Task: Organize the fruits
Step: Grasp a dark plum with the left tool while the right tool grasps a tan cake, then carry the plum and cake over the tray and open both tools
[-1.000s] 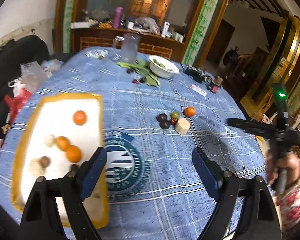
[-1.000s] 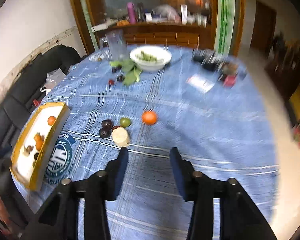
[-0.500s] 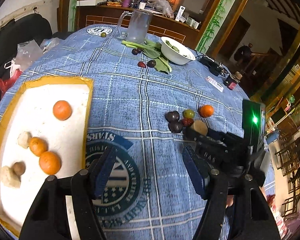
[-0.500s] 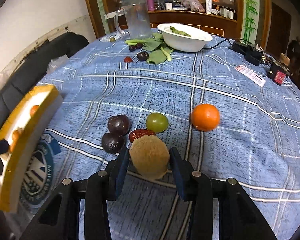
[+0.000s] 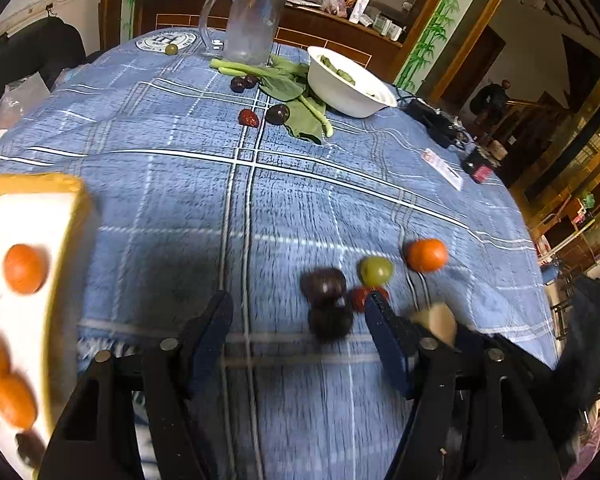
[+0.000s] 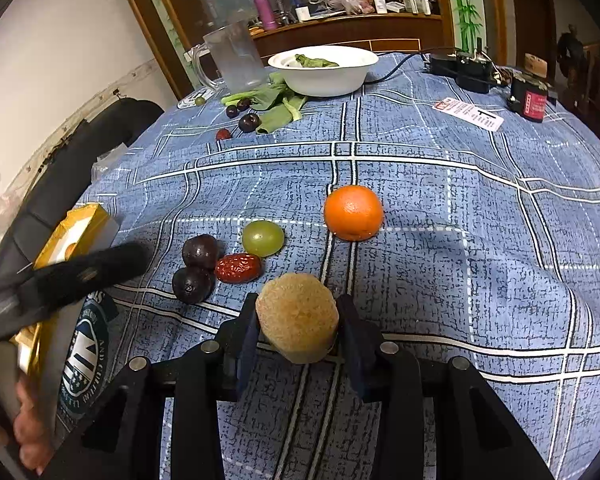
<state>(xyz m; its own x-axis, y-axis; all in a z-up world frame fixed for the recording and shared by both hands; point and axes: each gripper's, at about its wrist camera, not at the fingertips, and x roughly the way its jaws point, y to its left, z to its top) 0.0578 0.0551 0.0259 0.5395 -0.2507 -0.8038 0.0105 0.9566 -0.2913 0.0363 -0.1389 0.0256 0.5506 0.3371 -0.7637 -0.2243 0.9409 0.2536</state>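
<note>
Already several oranges sit on the yellow-rimmed tray (image 5: 66, 216) at nine o'clock; right gripper (image 6: 298, 330) clamps the tan round fruit (image 6: 298, 322), left gripper (image 5: 300, 322) half-open, closing, empty; five fruits remain

Open cloth (image 6: 480, 272) R of orange (image 6: 353, 212); plums (image 6: 196, 268), date (image 6: 238, 268), grape (image 6: 263, 238) crowd L side.

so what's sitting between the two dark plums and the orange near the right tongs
In the right wrist view, a green grape and a red date lie between the dark plums and the orange.
</note>
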